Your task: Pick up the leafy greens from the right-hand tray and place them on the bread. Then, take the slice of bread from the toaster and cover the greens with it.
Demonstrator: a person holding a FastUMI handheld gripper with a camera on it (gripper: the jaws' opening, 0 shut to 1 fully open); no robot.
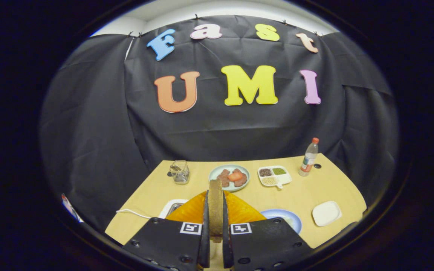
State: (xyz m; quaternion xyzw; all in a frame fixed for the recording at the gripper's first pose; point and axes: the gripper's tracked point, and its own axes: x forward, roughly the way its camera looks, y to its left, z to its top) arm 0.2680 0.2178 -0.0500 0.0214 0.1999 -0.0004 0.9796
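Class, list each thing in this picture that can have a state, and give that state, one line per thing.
gripper: shut on the bread slice, held above the table.
bread slice: upright, edge-on, clamped between the fingers.
water bottle: upright, capped.
divided tray: compartments filled.
green plate: loaded with food.
glass holder: upright, holding items.
white square dish: appears empty.
blue plate: partly hidden behind the fingers.
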